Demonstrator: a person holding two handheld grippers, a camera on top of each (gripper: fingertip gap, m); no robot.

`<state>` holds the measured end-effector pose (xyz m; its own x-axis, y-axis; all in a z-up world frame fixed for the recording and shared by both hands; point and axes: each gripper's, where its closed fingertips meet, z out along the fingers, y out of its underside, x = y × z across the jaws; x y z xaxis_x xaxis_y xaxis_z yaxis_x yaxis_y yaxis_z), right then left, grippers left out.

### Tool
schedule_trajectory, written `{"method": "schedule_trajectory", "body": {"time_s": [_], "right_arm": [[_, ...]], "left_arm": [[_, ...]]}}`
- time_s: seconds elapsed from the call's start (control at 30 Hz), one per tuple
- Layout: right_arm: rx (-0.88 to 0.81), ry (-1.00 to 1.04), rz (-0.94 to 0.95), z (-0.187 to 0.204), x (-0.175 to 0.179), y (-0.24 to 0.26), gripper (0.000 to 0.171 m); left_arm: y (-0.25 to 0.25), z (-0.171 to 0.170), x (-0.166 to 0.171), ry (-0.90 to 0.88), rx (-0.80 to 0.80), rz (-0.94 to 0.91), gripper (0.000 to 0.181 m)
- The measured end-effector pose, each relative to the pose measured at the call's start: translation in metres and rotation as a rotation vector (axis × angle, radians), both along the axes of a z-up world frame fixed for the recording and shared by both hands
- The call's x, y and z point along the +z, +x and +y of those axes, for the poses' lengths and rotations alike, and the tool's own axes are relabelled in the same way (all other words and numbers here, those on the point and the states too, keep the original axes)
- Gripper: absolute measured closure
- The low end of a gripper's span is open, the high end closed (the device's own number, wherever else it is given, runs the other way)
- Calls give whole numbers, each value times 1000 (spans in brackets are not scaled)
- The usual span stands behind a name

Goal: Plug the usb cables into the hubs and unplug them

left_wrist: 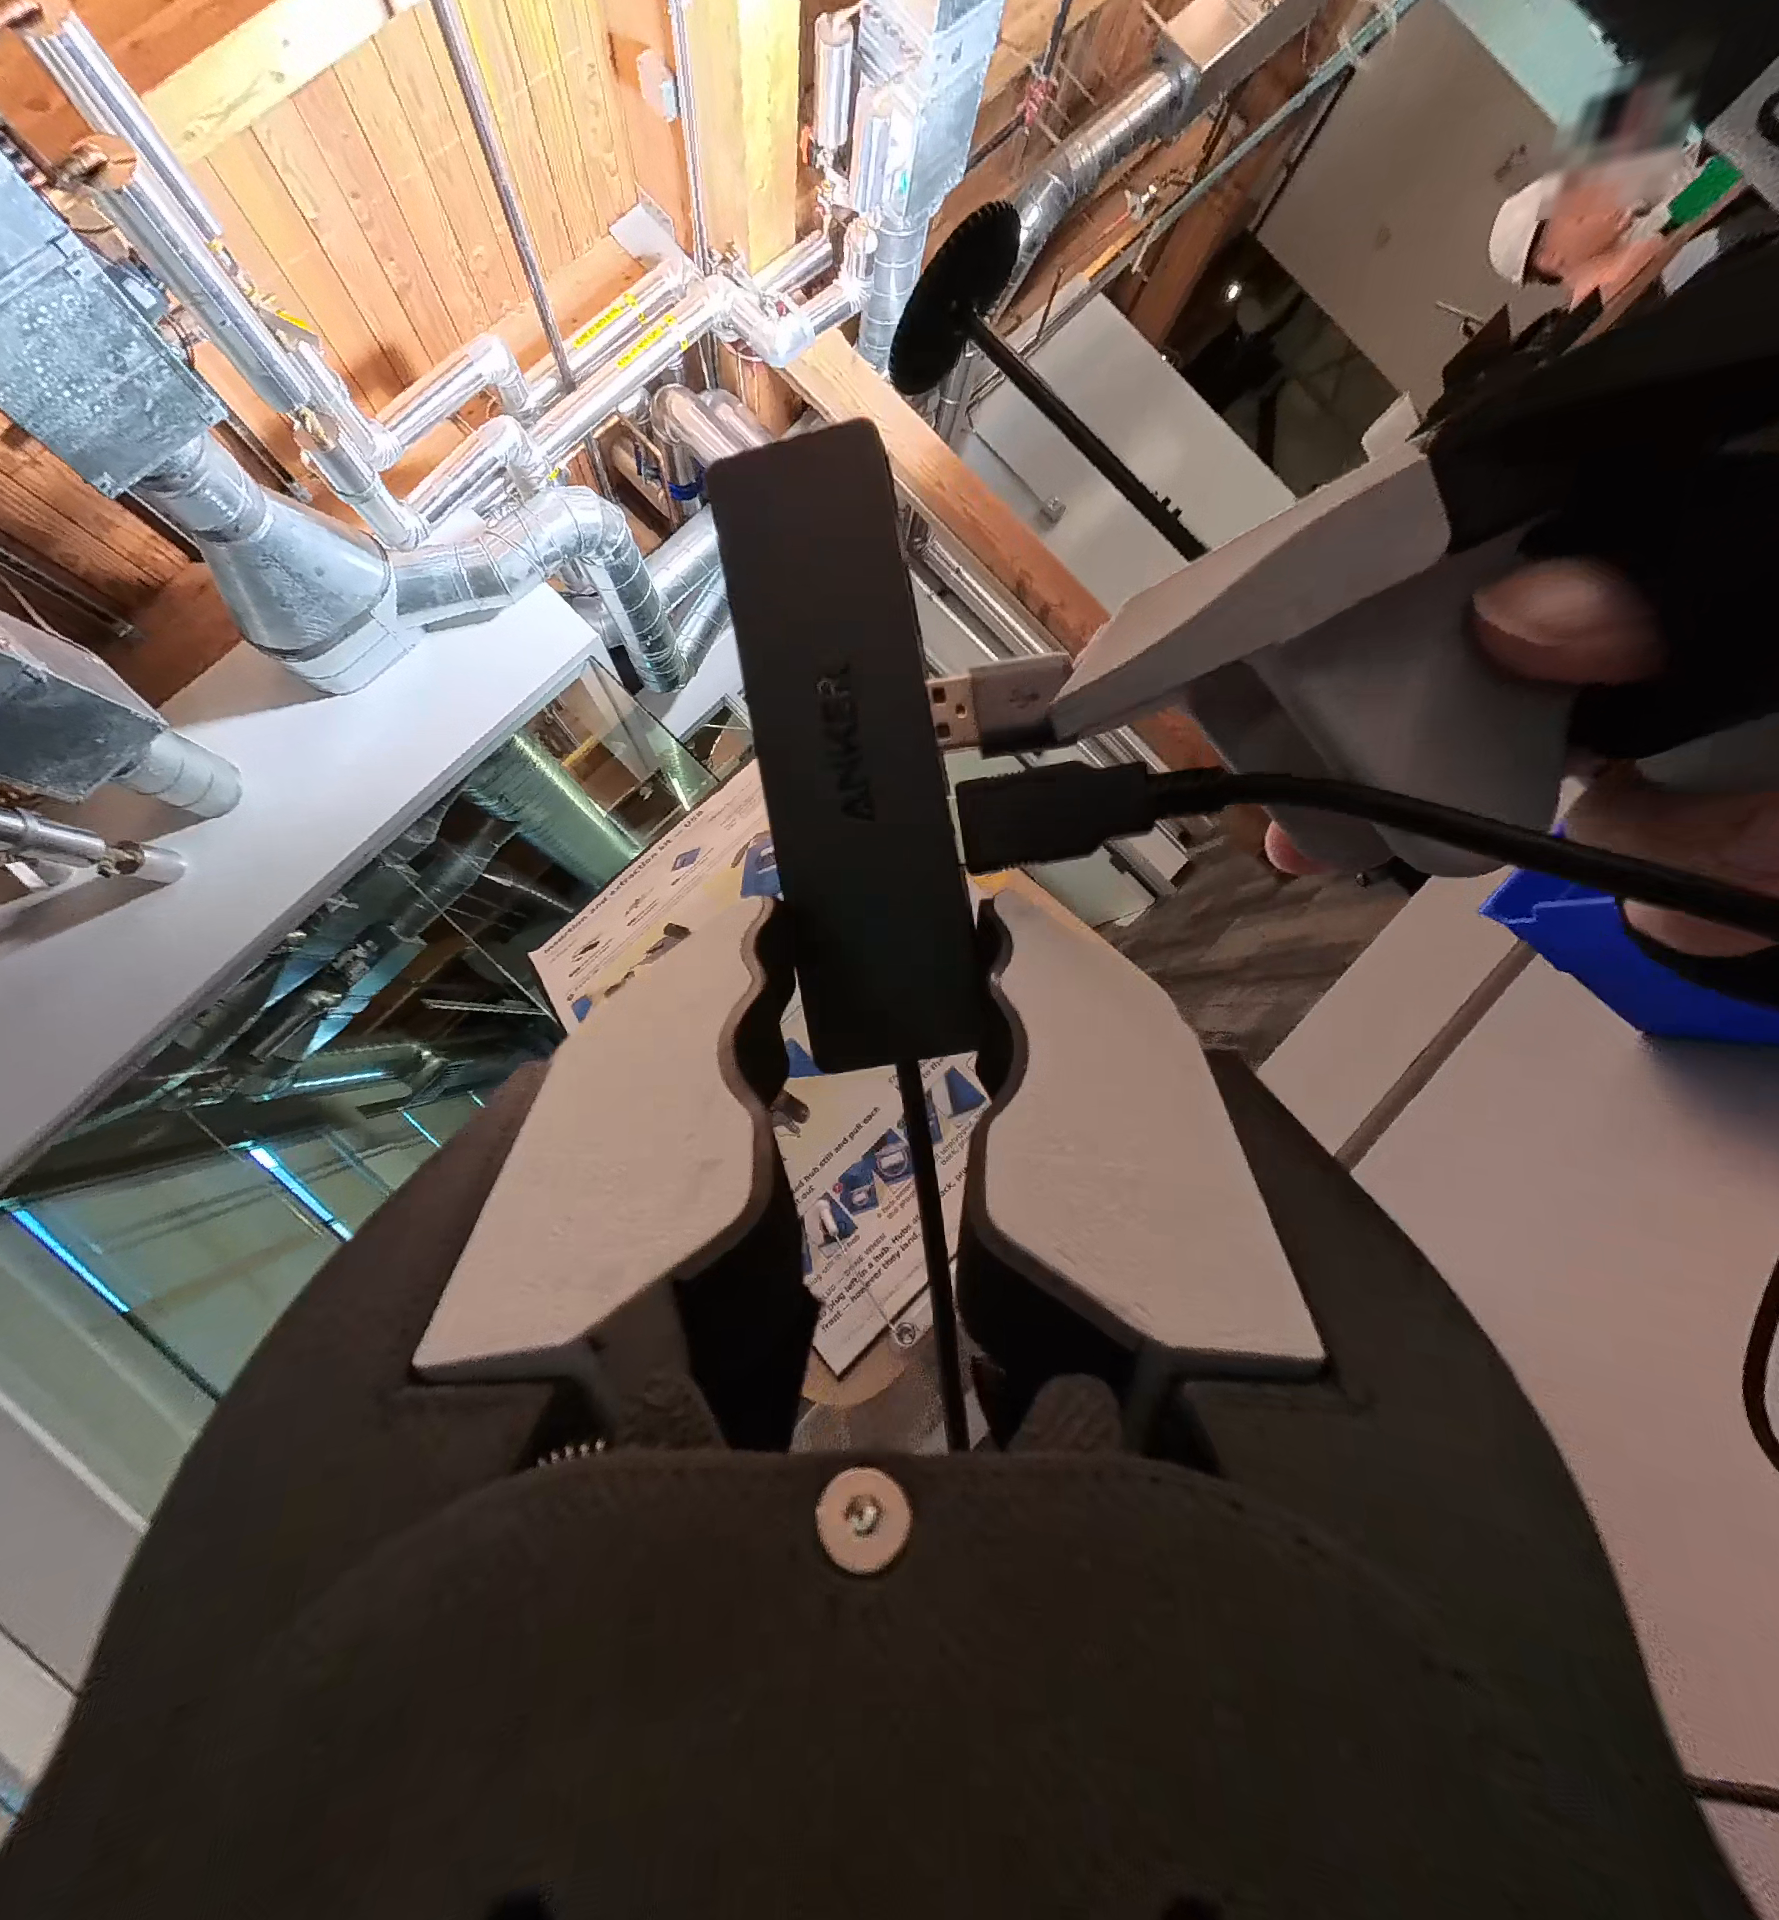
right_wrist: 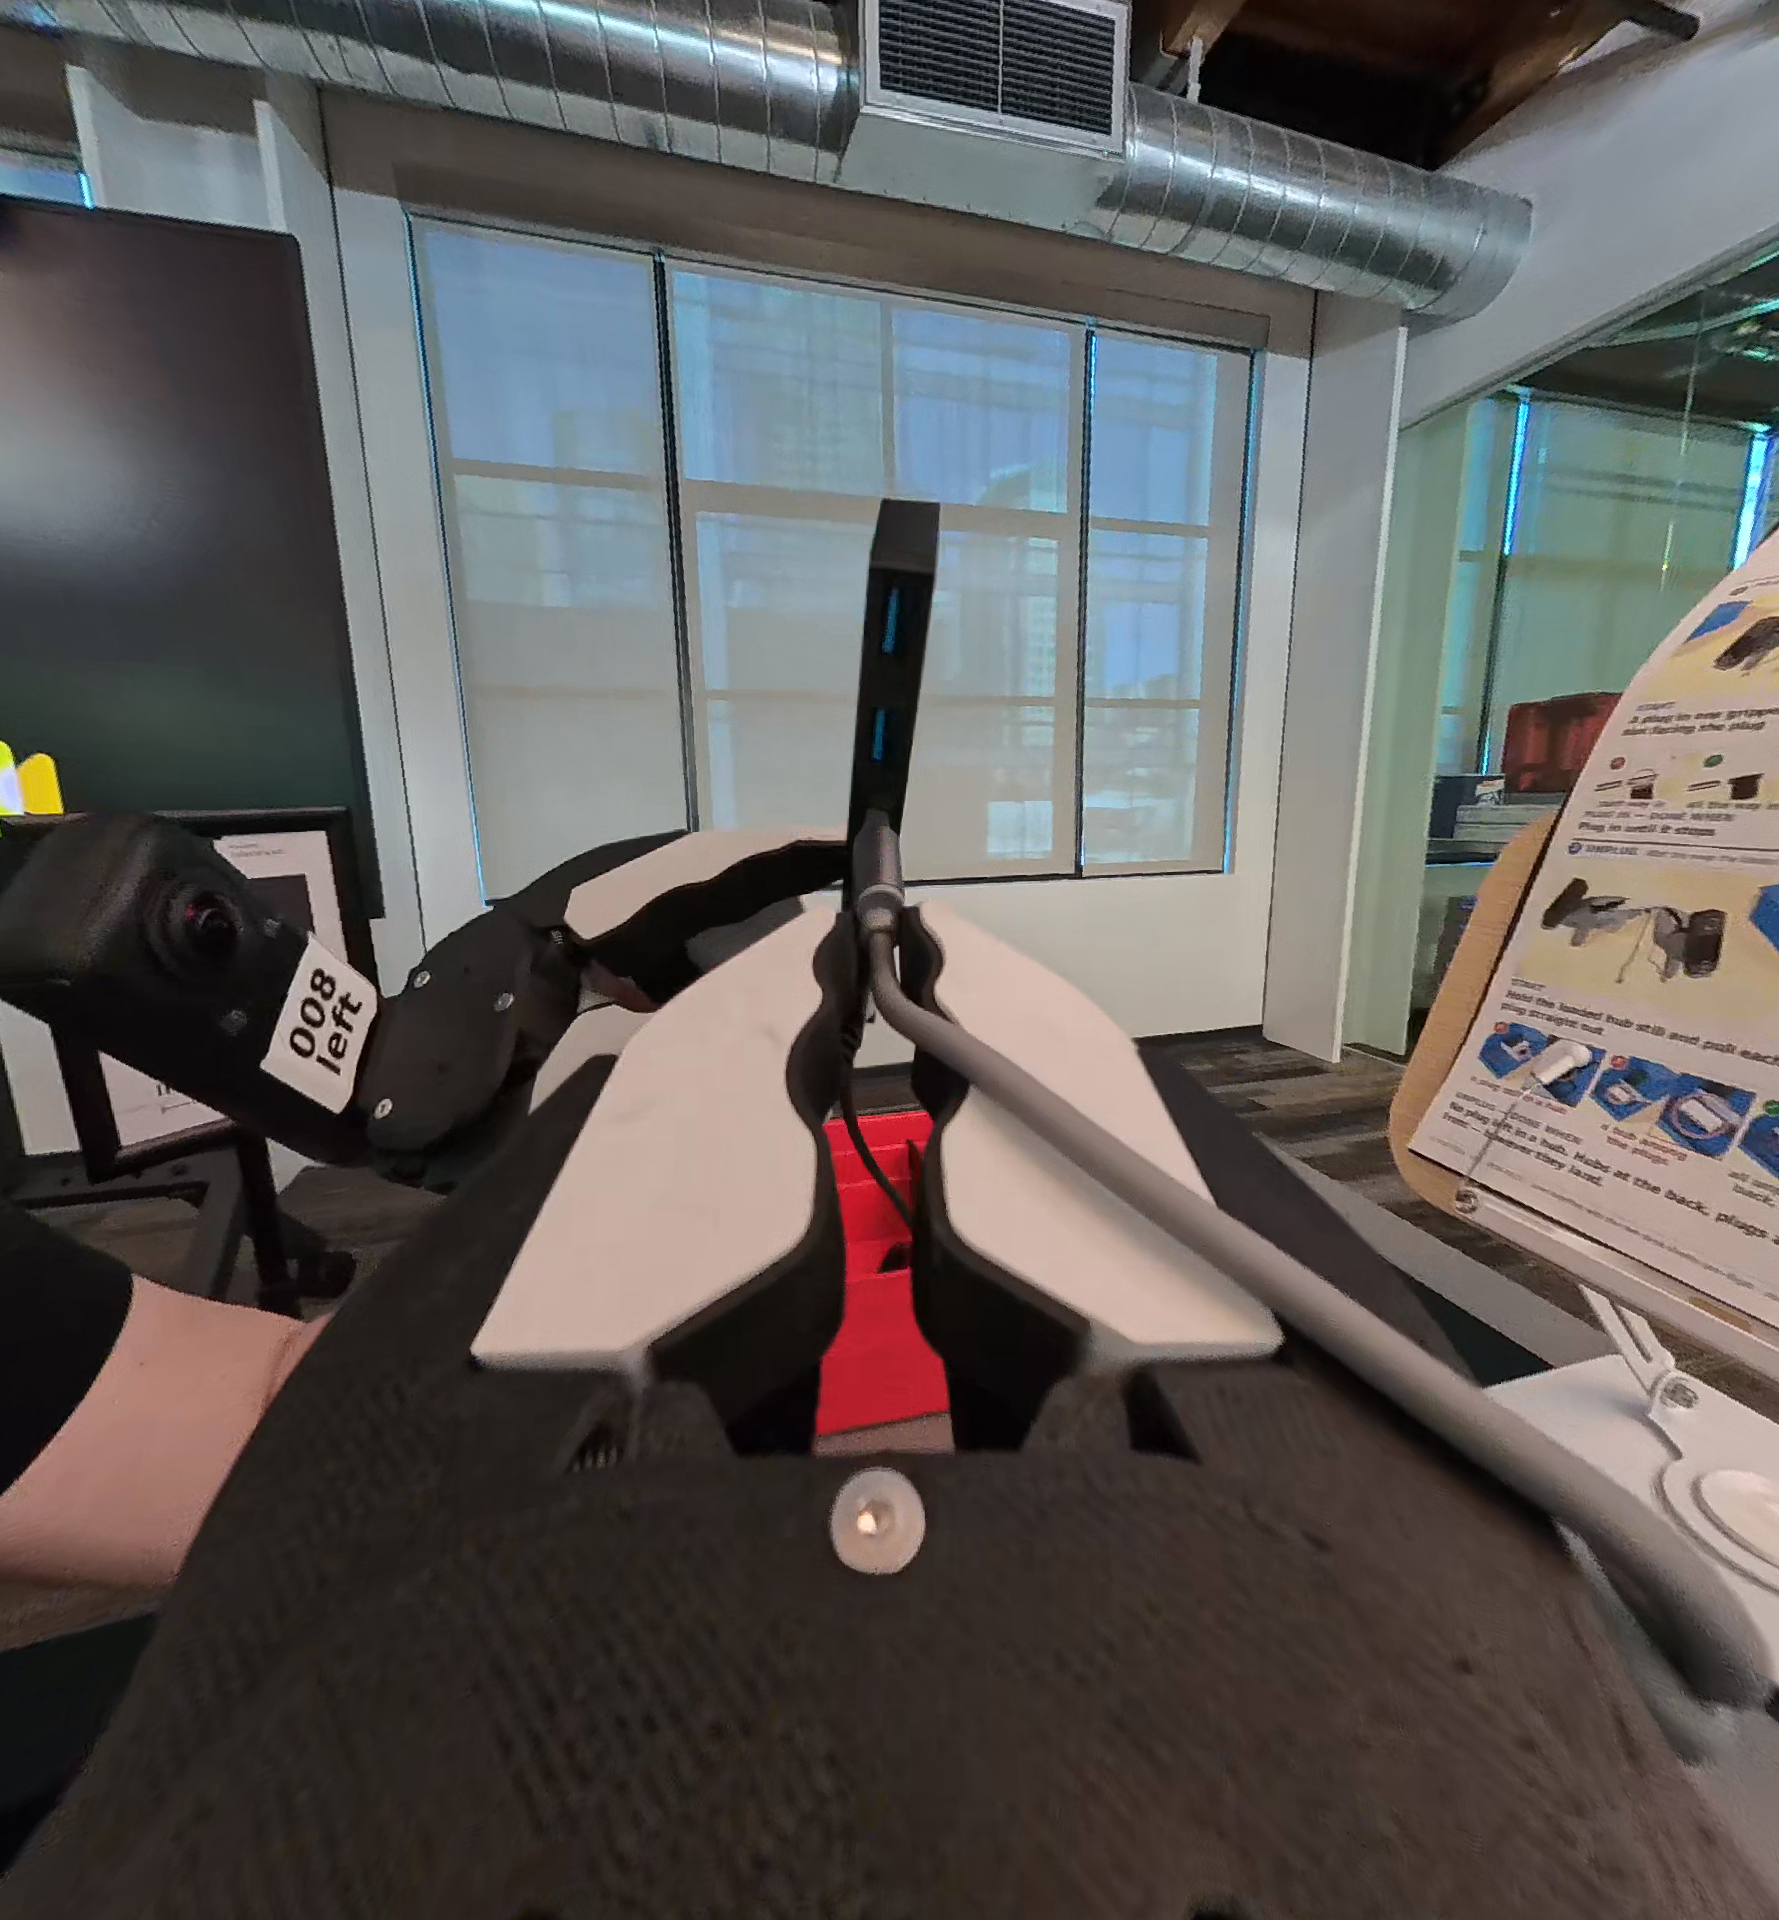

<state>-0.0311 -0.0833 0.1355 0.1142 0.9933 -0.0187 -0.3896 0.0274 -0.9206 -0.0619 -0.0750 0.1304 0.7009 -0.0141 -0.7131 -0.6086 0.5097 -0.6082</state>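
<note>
Left wrist cam sits just behind the left gripper [left_wrist: 880, 997], tilted steeply up toward ceiling pipes [left_wrist: 511, 395]. Right wrist cam sits behind the right gripper [right_wrist: 874, 966], facing level toward far windows [right_wrist: 833, 561]. Both are v. close to the black hub [left_wrist: 843, 727], which both views share (also the instruction sheet [right_wrist: 1674, 935]).

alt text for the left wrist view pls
The left gripper clamps the lower end of an upright black USB hub. From the right, the right gripper holds a grey USB plug just short of the hub's edge, above a black plug already seated there.
</note>
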Motion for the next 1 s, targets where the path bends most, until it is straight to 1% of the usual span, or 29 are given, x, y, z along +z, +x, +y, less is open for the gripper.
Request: {"method": "schedule_trajectory", "body": {"time_s": [0.1,0.17,0.27,0.4,0.73,1.0], "right_arm": [[17,-30,8,2,-1,0,162],[-4,-40,-7,4,-4,-2,162],[-37,-8,8,4,-6,-4,162],[-17,-44,23,6,-7,-4,162],[-82,-76,6,10,-10,-5,162],[-18,-63,15,10,-10,-6,162]], "left_arm": [[-1,2,-2,-14,14,30,148],[-2,6,-5,-40,33,47,148],[-4,9,-7,-54,28,53,148],[-4,9,-8,-64,19,54,148],[-2,13,-15,-77,13,80,148],[-3,10,-11,-68,-3,93,148]]}}
